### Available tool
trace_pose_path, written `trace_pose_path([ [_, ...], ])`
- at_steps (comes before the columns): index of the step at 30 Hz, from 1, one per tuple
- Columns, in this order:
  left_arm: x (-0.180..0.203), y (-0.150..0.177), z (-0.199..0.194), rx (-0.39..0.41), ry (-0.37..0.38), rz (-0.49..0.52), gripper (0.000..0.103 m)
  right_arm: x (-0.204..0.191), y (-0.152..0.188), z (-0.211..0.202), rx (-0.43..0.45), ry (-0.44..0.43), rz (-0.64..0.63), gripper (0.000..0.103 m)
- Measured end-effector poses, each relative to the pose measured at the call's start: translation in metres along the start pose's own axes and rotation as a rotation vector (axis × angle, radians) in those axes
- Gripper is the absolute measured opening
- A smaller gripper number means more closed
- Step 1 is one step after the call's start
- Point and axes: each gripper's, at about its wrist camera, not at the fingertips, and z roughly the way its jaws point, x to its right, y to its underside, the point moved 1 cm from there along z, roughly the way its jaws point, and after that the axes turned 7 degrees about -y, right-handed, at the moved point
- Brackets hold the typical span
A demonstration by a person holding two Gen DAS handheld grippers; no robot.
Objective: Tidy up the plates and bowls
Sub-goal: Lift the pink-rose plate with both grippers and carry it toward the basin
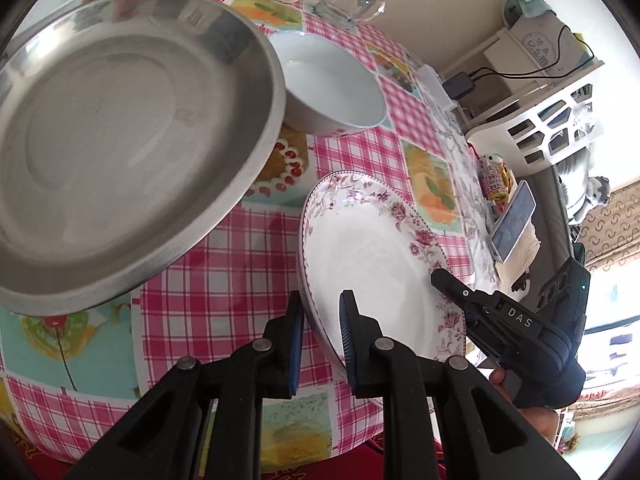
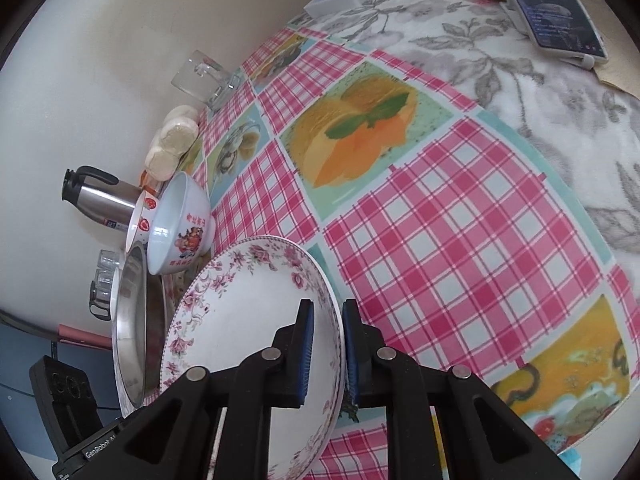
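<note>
A white plate with a pink floral rim [image 1: 372,248] hangs tilted over the checked tablecloth, carried by both grippers. My left gripper [image 1: 322,302] is shut on its near left rim, blue pads on either side of the edge. My right gripper [image 2: 328,306] is shut on the opposite rim, and it shows as a black body [image 1: 500,316] at the plate's right edge in the left wrist view. A large steel pan [image 1: 120,140] sits left of the plate, also seen edge-on [image 2: 132,340]. A plain white bowl [image 1: 332,84] stands behind. A bowl with red print [image 2: 180,232] leans against another.
A glass mug [image 2: 204,76], round buns [image 2: 172,144] and a steel kettle [image 2: 100,200] line the wall side. A phone [image 2: 548,8] lies on the grey floral cloth beyond the pink checks. A white basket [image 1: 540,128] stands past the table edge.
</note>
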Motion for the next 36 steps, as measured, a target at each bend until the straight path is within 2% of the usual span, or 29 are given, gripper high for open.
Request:
trace_pose_path([
  [9, 0.01, -0.007, -0.02, 0.099, 0.053, 0.033, 0.018, -0.007, -0.002, -0.014, 0.066, -0.051, -0.013, 0.016],
  [18, 0.014, -0.016, -0.053, 0.221, 0.096, 0.071, 0.019, -0.033, -0.006, -0.029, 0.158, -0.112, -0.081, 0.016],
  [36, -0.041, -0.04, -0.085, 0.297, 0.097, -0.04, 0.019, -0.11, 0.005, -0.015, 0.173, -0.11, -0.223, 0.016],
])
